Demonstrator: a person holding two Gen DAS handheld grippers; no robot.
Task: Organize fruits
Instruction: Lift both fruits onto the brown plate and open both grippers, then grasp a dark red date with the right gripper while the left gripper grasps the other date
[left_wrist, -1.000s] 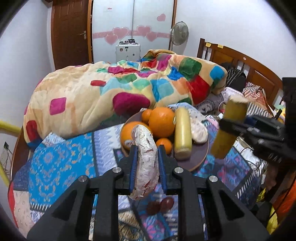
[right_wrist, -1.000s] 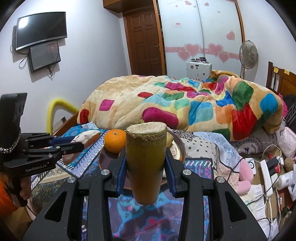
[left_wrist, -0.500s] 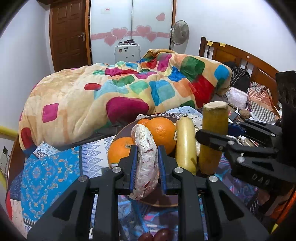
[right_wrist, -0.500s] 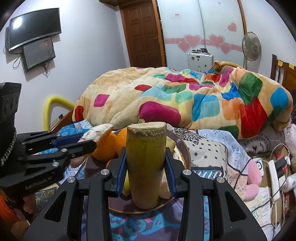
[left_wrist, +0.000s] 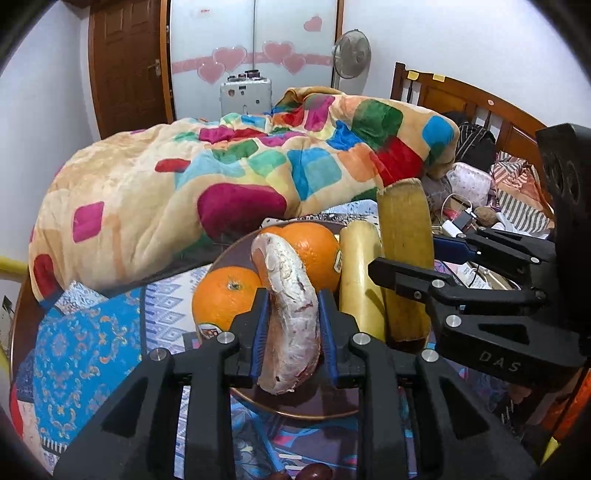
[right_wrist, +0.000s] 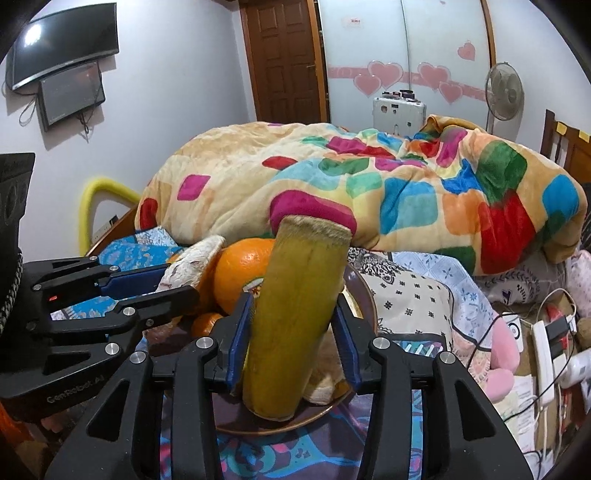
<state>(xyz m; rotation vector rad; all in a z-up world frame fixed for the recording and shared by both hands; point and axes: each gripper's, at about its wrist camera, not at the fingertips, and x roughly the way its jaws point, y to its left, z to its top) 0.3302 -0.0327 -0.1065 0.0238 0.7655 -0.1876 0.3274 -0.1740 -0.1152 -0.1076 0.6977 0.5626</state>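
Both grippers are over the brown plate (left_wrist: 236, 254) on the bed, each with a piece between its blue pads, and both sets of jaws are opening. Left gripper (left_wrist: 290, 332): a pale, curved wedge of fruit (left_wrist: 291, 314), whitish rind with reddish flecks, stands on edge between the pads; long axis runs away from the gripper and upward, lower end down at the near part of the plate. A gap shows on the right pad's side; whether the left pad touches the rind cannot be told. Right gripper (right_wrist: 291, 332): a thick yellow-green cut stalk (right_wrist: 295, 317), sugarcane by the look, stands nearly upright, leaning a little to the right at its top, foot on the plate near the front rim. Clear gaps show on both sides of it, so the pads look to have let go. The plate already carries two oranges (left_wrist: 314, 254), a pale yellow peeled length (left_wrist: 360, 280) lying lengthwise, and smaller pieces behind. The two grippers are just beside each other, left one on the left half of the plate, right one on the right half, fingers not touching. Judgement: this is the release step. What matters next is the stalk's upright axis; with its narrow foot it may topple toward the rim as the pads withdraw. The wedge, propped on edge, may fall flat against the oranges.
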